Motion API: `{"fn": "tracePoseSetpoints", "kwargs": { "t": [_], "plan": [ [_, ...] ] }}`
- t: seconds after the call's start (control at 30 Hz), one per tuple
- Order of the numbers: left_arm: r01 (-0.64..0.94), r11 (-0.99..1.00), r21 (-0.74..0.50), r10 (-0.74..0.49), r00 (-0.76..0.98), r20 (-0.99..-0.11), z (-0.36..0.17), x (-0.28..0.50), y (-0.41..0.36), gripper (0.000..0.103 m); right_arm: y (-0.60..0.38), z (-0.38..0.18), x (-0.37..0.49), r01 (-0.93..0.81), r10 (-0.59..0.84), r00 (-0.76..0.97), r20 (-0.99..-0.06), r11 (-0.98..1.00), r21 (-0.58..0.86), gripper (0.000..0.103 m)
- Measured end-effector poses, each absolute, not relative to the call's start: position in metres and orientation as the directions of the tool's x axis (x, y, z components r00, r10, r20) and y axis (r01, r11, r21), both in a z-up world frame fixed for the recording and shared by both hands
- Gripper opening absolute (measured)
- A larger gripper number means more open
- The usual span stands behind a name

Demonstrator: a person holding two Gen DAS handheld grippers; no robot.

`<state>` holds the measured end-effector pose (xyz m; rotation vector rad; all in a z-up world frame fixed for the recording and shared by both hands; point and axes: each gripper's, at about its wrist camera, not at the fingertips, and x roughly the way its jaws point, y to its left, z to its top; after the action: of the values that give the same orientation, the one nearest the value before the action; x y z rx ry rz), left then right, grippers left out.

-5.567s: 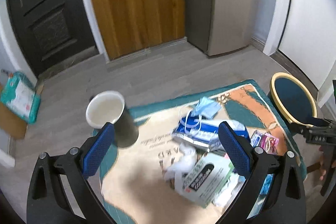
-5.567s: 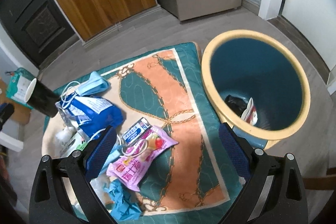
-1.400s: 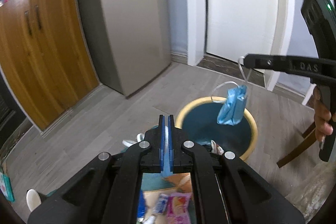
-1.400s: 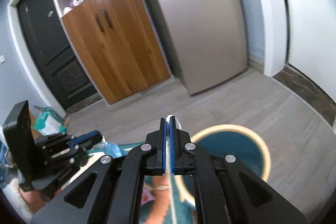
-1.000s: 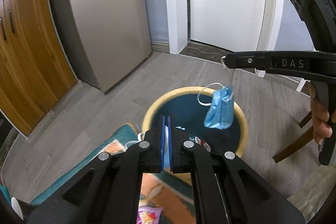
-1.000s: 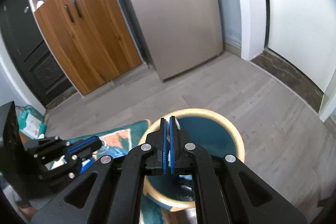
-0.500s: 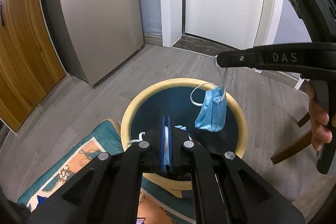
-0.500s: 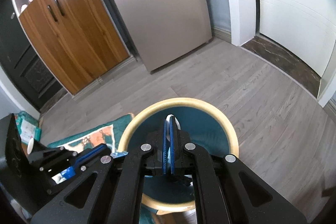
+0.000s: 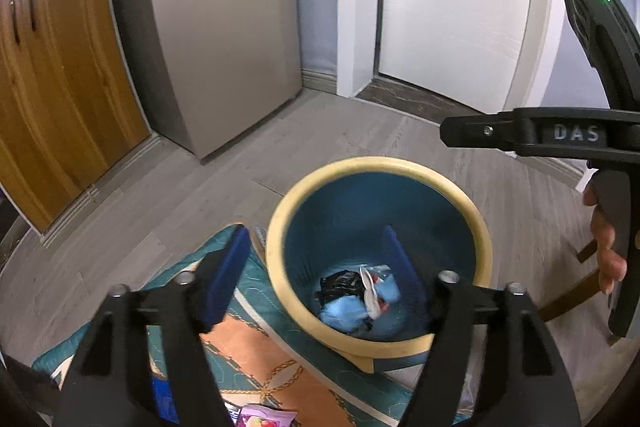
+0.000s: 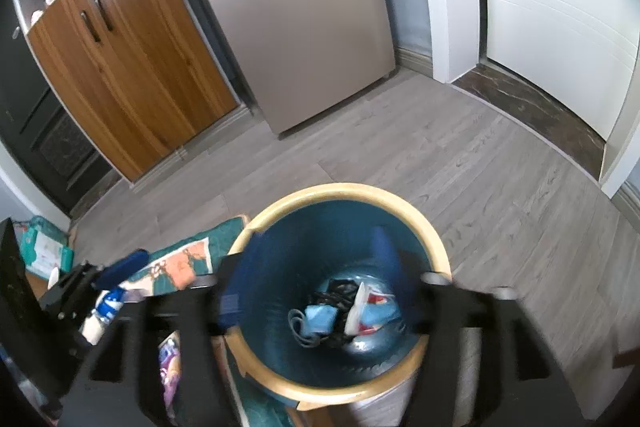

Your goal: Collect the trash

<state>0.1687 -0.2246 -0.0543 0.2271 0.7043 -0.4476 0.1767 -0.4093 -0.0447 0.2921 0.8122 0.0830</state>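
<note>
Both the left gripper [image 9: 312,271] and right gripper [image 10: 308,273] gape wide, empty, above the round blue yellow-rimmed plastic bin [image 9: 400,165]; crumpled, seemingly blue face masks [image 10: 320,317] lie inside.

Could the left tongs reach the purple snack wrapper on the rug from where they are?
Probably yes: the left tongs are open and empty, and the purple snack wrapper lies uncovered on the patterned teal-and-orange rug, just below them.
</note>
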Motion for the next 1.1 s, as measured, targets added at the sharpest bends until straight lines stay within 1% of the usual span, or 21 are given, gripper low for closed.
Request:
{"fn": "tracePoseSetpoints", "kwargs": {
  "t": [0.03, 0.07, 0.1, 0.13, 0.2, 0.27, 0.4, 0.63, 0.87, 1.1],
  "plan": [
    [0.46, 0.886, 0.062, -0.308, 0.683, -0.663, -0.052, 0.167, -0.222, 0.077, -0.41, -0.043, 0.176, 0.045, 0.185, 0.693, -0.697, 0.954, 0.298, 0.084],
    [0.454, 0.889, 0.069, -0.301, 0.69, -0.658, -0.051, 0.166, -0.22, 0.084, -0.411, -0.041, 0.176, 0.049, 0.186, 0.697, -0.692, 0.951, 0.305, 0.09],
    [0.448, 0.891, 0.075, -0.296, 0.697, -0.653, -0.049, 0.164, -0.217, 0.087, -0.412, -0.039, 0.176, 0.051, 0.188, 0.703, -0.686, 0.949, 0.312, 0.094],
    [0.444, 0.893, 0.079, -0.293, 0.705, -0.646, -0.047, 0.161, -0.213, 0.087, -0.412, -0.038, 0.175, 0.052, 0.191, 0.708, -0.68, 0.946, 0.32, 0.094],
    [0.432, 0.898, 0.09, -0.28, 0.715, -0.64, -0.044, 0.157, -0.207, 0.095, -0.411, -0.035, 0.174, 0.053, 0.193, 0.71, -0.678, 0.944, 0.324, 0.096],
    [0.42, 0.902, 0.102, -0.266, 0.727, -0.633, -0.04, 0.151, -0.198, 0.097, -0.409, -0.033, 0.171, 0.056, 0.186, 0.713, -0.677, 0.946, 0.319, 0.097],
    [0.387, 0.915, 0.117, -0.229, 0.734, -0.639, -0.033, 0.143, -0.181, 0.097, -0.397, -0.028, 0.165, 0.049, 0.187, 0.716, -0.672, 0.948, 0.316, 0.097],
    [0.31, 0.943, 0.119, -0.173, 0.765, -0.62, -0.014, 0.112, -0.133, 0.097, -0.36, -0.022, 0.142, 0.015, 0.178, 0.704, -0.688, 0.964, 0.264, 0.098],
    [0.224, 0.963, 0.148, -0.089, 0.788, -0.609, 0.0, 0.084, -0.086, 0.097, -0.325, -0.018, 0.12, -0.029, 0.215, 0.684, -0.697, 0.963, 0.268, 0.098],
    [0.135, 0.983, 0.128, -0.029, 0.792, -0.609, 0.006, 0.058, -0.028, 0.097, -0.297, -0.026, 0.105, -0.039, 0.237, 0.65, -0.722, 0.959, 0.28, 0.098]
  ]
}}
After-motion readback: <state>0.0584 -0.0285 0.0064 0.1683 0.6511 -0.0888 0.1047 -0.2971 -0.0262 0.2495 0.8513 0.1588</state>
